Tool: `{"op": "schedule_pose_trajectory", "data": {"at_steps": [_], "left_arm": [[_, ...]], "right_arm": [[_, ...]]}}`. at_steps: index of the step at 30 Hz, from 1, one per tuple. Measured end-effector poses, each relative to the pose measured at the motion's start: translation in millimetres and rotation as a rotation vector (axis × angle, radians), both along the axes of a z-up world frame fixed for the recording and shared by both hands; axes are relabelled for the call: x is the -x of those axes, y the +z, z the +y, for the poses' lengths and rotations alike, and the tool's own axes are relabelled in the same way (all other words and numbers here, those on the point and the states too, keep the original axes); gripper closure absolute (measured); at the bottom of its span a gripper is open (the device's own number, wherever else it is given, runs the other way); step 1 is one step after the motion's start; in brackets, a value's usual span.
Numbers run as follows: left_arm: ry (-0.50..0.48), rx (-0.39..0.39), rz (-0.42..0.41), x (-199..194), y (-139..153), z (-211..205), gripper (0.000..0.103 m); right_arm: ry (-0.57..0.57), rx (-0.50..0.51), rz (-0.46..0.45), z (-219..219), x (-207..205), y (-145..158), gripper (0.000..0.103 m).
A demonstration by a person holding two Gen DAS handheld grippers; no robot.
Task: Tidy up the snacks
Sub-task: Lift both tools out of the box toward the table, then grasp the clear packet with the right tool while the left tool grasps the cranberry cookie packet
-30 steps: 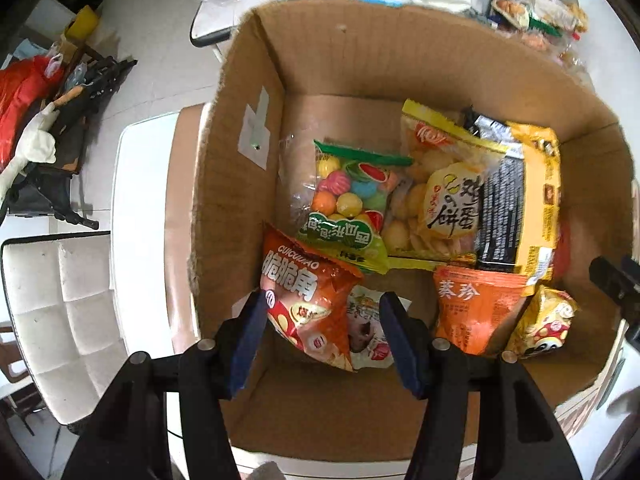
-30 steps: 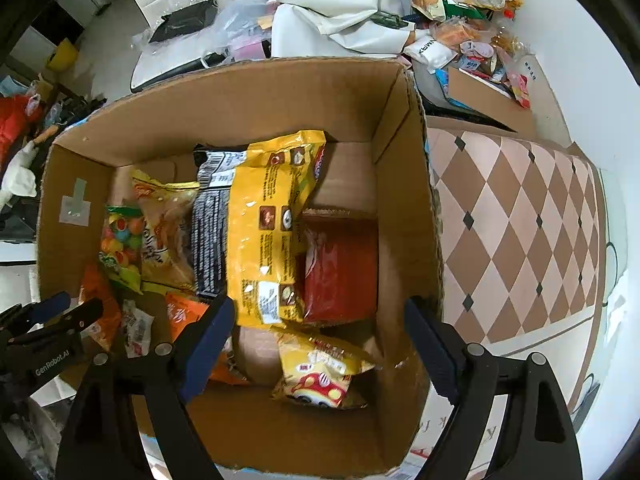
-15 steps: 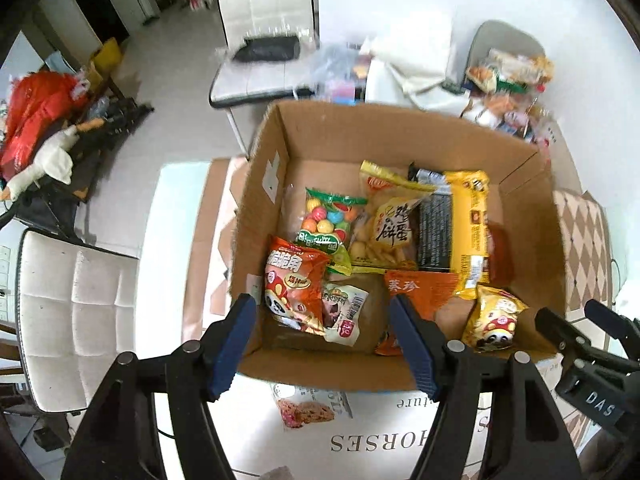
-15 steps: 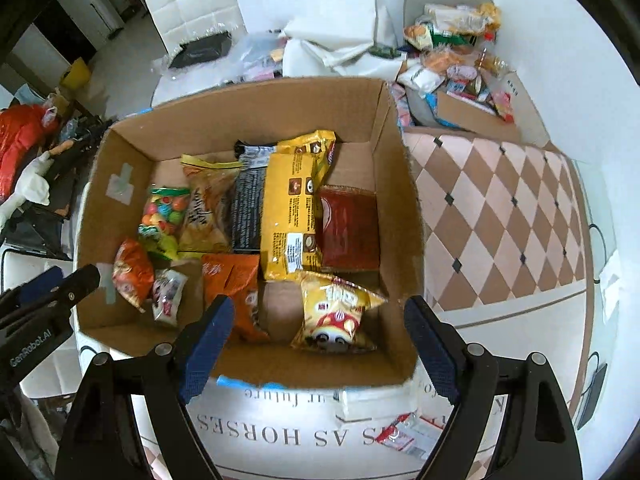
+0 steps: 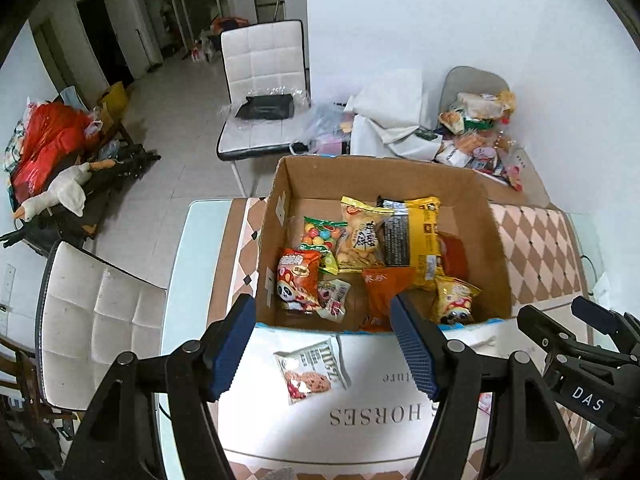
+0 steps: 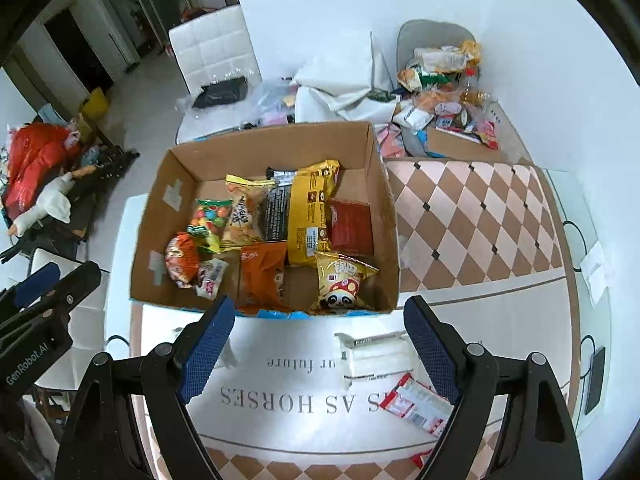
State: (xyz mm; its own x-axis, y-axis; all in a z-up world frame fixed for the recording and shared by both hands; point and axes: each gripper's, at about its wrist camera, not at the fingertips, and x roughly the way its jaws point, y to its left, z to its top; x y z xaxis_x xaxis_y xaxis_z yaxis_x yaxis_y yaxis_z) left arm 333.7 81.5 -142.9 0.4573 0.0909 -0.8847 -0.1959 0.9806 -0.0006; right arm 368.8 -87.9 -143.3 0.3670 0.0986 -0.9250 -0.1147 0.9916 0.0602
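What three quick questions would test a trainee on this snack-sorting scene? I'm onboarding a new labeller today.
1. True or false: the left gripper holds a snack packet.
2. Where does the white cookie packet with black lettering lie? A) inside the brown cardboard box B) on the white printed sheet in front of the box C) on the white padded chair
3. Fill in: the yellow mushroom-print packet sits in the box's near-____ corner, seen from the right wrist camera.

Key: 1 false, both it and the right gripper are open and empty; 2 B; 3 right.
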Motion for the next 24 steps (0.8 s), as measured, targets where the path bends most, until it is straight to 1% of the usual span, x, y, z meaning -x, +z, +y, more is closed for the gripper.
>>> {"op": "schedule_pose_trajectory", "data": {"at_steps": [6,7,8,9,11,12,14,15,17,18,20,22,24], "left_arm": [[-0.012,0.013,-0.031,26.0,16.8,-8.9,0.036],[-0.013,0.018,-0.032,29.7,17.7,-9.9,0.030],[-0.014,0.029,-0.028,32.5,17.0,-10.5,0.019],[-0.014,0.036,-0.025,33.7,15.5,-11.3,0.001],[-0.005,0.043,-0.012,37.0,7.9,-11.1,0.000],[-0.002,0.043,-0.003,38.1,3.0,-11.0,0.000],[0.009,0.050,0.038,38.8,-14.7,-9.8,0.000],[0.015,0.050,0.052,39.8,-21.6,-9.1,0.000],[0.042,0.044,0.096,40.6,-45.0,-6.2,0.000],[0.051,0.045,0.115,40.8,-54.0,-5.2,0.000],[0.088,0.058,0.166,41.0,-78.7,0.1,0.000],[0.117,0.067,0.202,41.1,-96.4,5.2,0.000],[0.148,0.063,0.236,42.0,-114.6,10.5,0.000]], "right_arm": [[0.019,-0.020,-0.043,-3.1,32.9,26.7,0.014],[0.020,-0.028,-0.043,-4.4,37.7,29.4,0.014],[0.019,-0.042,-0.034,-6.3,42.4,30.0,0.014],[0.017,-0.053,-0.025,-8.7,45.3,29.2,0.014],[0.004,-0.089,0.013,-16.4,50.9,22.3,0.008],[-0.020,-0.120,0.041,-25.0,52.9,14.0,0.006],[-0.056,-0.137,0.080,-35.5,53.7,-1.8,0.006],[-0.083,-0.145,0.109,-43.7,52.9,-13.2,0.006],[-0.156,-0.172,0.179,-62.0,50.0,-40.3,0.006],[-0.217,-0.201,0.234,-75.4,46.5,-61.4,0.006],[-0.307,-0.246,0.307,-92.6,42.0,-92.2,0.006],[-0.441,-0.313,0.385,-111.4,38.5,-131.7,0.006],[-0.548,-0.337,0.425,-122.5,34.4,-160.5,0.006]]}}
